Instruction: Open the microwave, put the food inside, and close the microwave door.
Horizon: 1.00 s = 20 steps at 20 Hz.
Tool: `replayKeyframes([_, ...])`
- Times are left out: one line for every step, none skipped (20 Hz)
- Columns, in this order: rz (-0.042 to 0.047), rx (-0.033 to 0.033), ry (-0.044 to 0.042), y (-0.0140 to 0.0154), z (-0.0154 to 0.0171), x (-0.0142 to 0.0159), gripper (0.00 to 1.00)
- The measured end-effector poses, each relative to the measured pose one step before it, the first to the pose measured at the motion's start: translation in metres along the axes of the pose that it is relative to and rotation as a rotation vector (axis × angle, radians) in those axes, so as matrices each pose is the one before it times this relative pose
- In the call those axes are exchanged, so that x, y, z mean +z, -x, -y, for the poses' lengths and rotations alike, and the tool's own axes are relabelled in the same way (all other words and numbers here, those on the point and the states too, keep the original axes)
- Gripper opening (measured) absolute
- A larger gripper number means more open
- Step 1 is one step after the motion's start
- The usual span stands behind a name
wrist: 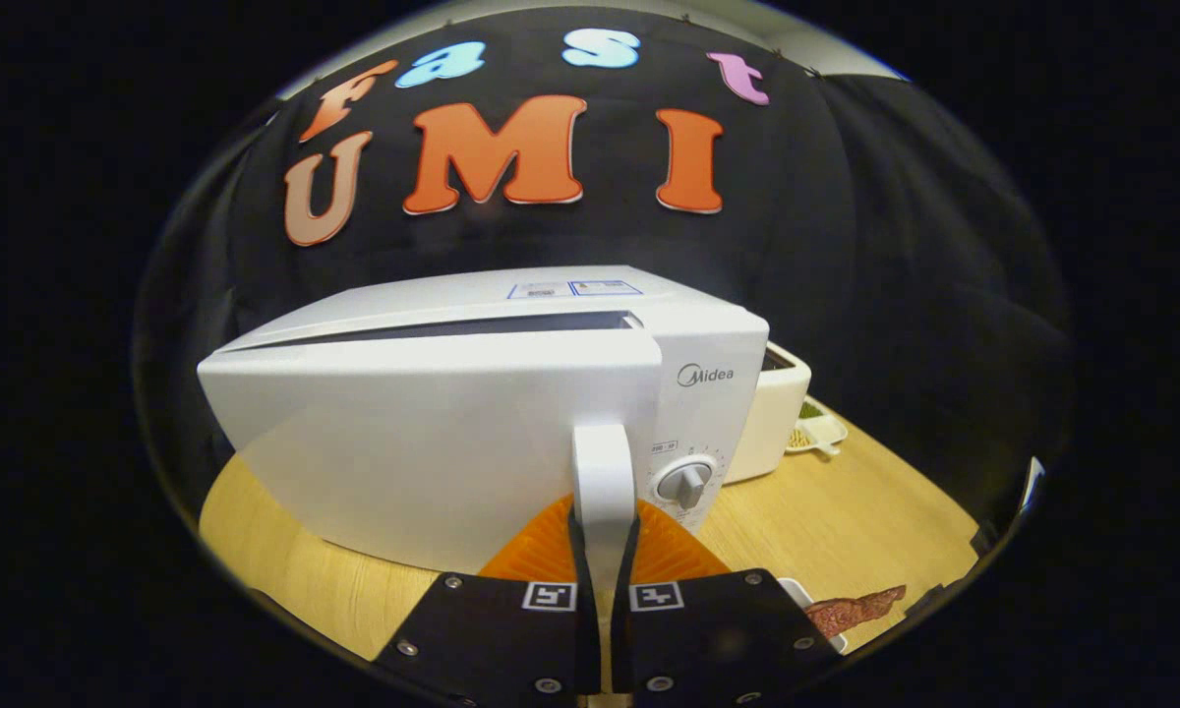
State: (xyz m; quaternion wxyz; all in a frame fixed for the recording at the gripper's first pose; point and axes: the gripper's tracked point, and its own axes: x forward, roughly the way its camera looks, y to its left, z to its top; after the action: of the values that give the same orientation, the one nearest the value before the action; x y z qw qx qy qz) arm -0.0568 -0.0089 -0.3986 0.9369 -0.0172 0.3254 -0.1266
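On wooden table [846, 511], fingers [605, 551] clamp the white microwave [433, 433] door's handle [603, 472], door slightly ajar.

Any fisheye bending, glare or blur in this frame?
Gripper view: strong fisheye bows the white microwave and wooden table; even lighting, no harsh glare; the tongs, shut on the white door handle, stay sharp.

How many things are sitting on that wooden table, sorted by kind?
Appliances: 2, the microwave, its door handle gripped by the gripper, and a toaster
Dishes: 2, a small dish and a plate
Food: 1, a meat strip
Total: 5
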Motion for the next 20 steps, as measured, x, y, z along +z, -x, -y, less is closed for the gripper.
replayKeyframes([-0.00275,0.00710,-0.02784,0.00554,-0.00021,-0.00170,0.05])
replayKeyframes([-0.02622,0.00562,-0.01621,0.00443,-0.00054,-0.00651,0.05])
replayKeyframes([0.01135,-0.00061,0.00718,0.00596,-0.00138,0.00025,0.05])
replayKeyframes([0.00541,-0.00890,0.01329,0.00863,-0.00025,-0.00465,0.05])
replayKeyframes([0.01264,-0.01138,-0.00152,0.01026,-0.00148,-0.00231,0.06])
replayKeyframes([-0.00061,-0.00897,-0.00526,0.01038,-0.00164,-0.00421,0.06])
replayKeyframes([0.00061,-0.00279,-0.00539,0.01046,-0.00232,-0.00581,0.06])
replayKeyframes([-0.00180,0.00245,0.00133,0.01084,-0.00375,-0.00403,0.06])
replayKeyframes([-0.00136,0.00608,0.00420,0.01142,-0.00263,-0.00532,0.06])
replayKeyframes([-0.00291,0.00997,0.00095,0.01103,-0.00421,-0.00422,0.06])
replayKeyframes([-0.00377,0.00882,-0.00135,0.01115,-0.00505,-0.00429,0.07])
replayKeyframes([-0.00354,0.00861,-0.00258,0.01067,-0.00495,-0.00414,0.08])
replayKeyframes([-0.00530,0.00651,0.00218,0.00936,-0.00513,-0.00489,0.08])
replayKeyframes([-0.00063,0.00557,0.00053,0.00878,-0.00553,-0.00341,0.08])
replayKeyframes([0.00080,0.00735,0.00164,0.00931,-0.00699,-0.00403,0.08])
replayKeyframes([0.00152,0.00825,-0.00114,0.00884,-0.00664,-0.00211,0.10])
replayKeyframes([0.00157,0.01045,0.00152,0.00875,-0.00817,-0.00413,0.11])
replayKeyframes([-0.00125,0.01239,0.00798,0.00915,-0.00763,-0.00353,0.11])
replayKeyframes([-0.00106,0.01674,0.00919,0.00960,-0.00965,-0.00421,0.11])
replayKeyframes([-0.00178,0.01915,0.01038,0.00769,-0.00870,-0.00406,0.14])
